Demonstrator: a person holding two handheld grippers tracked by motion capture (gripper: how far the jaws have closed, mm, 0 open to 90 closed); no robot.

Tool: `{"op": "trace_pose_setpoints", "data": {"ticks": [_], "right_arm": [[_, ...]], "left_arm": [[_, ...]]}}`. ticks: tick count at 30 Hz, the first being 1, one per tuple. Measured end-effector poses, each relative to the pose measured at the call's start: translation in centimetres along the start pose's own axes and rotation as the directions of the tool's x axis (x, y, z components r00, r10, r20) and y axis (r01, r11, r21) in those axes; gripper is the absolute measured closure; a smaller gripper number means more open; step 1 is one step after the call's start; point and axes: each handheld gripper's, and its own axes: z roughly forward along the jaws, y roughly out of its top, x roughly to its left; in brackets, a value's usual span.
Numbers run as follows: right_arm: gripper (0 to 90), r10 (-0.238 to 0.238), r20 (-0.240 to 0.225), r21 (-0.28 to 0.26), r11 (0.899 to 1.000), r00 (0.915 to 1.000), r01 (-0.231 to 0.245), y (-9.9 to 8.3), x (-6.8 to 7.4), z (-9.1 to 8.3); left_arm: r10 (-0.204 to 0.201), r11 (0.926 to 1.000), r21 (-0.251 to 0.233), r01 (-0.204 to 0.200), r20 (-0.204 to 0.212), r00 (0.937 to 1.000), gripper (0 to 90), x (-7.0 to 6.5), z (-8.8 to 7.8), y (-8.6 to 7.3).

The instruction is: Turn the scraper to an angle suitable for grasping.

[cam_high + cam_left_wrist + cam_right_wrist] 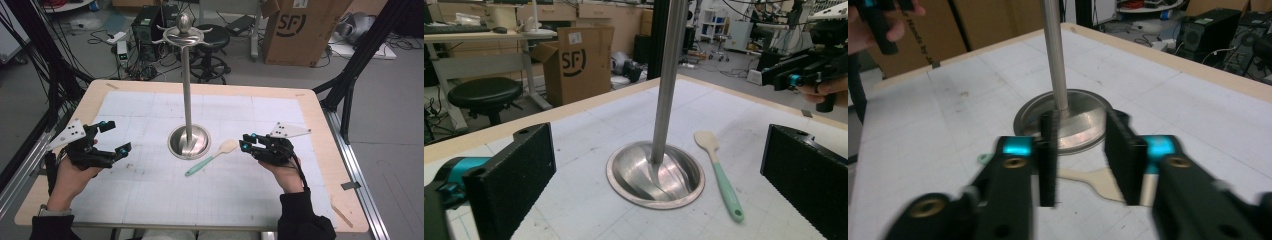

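The table, covered by a white gridded mat, carried all the working items near its centre, within reach of both hands. The utensil stand stood upright at mid-table, its round steel base flat on the mat and its hook crown high on the pole; that height suggested that a utensil was meant to be lifted and hung there.

The left gripper was held at the left of the stand, its jaws spread wide and empty, aimed at the pole. It appeared to wait in reserve, probably to steady the stand.

The right gripper hung at the right of the base, just above the spatula. Its jaws stood narrowed but apart, with nothing clamped; in the right gripper view the pads straddled the neck below the blade without pressing on it. This pre-set narrow gap suited the thin utensil.

The spatula lay flat on the mat beside the base, its pale blade toward the right gripper and its green handle angled away, leaving the blade end free for pickup.
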Motion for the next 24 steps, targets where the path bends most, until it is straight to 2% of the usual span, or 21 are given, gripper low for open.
{"op": "trace_pose_setpoints", "data": {"ticks": [4,7,13,19,21,24], "right_arm": [[89.6,0.003,0.011,0.03,1.0,0.9999,-0.003,-0.3,0.0,1.2],[89.8,-0.003,0.001,0.064,0.998,1.0,0.003,-0.6,-0.2,2.1],[89.7,-0.023,0.014,0.108,0.994,0.9996,0.021,-1.0,-0.4,3.8],[89.8,0.048,0.019,0.122,0.991,0.9987,-0.05,-1.3,-0.7,6.1],[89.8,0.034,0.032,0.148,0.988,0.9989,-0.039,-1.3,-0.7,7.1],[89.7,0.04,0.027,0.197,0.979,0.9988,-0.045,-1.7,-1.0,8.5]], "left_arm": [[-0.003,1.0,0.003,0.003,-0.001,1.0,1.6,-0.2,-0.1,-0.3],[-0.001,0.9999,0.012,0.001,0.003,1.0,1.7,-0.3,0.0,-0.5],[0.001,0.9996,0.027,-0.001,0.001,1.0,1.7,-0.4,-0.1,-0.8],[0.004,0.9996,0.026,-0.004,0.002,1.0,1.7,-0.5,-0.2,-0.9],[0.005,0.9996,0.029,-0.005,0.0,1.0,1.7,-0.6,-0.3,-0.9],[0.002,0.9995,0.032,-0.002,-0.007,1.0,1.7,-0.6,-0.5,-1.1]]}}
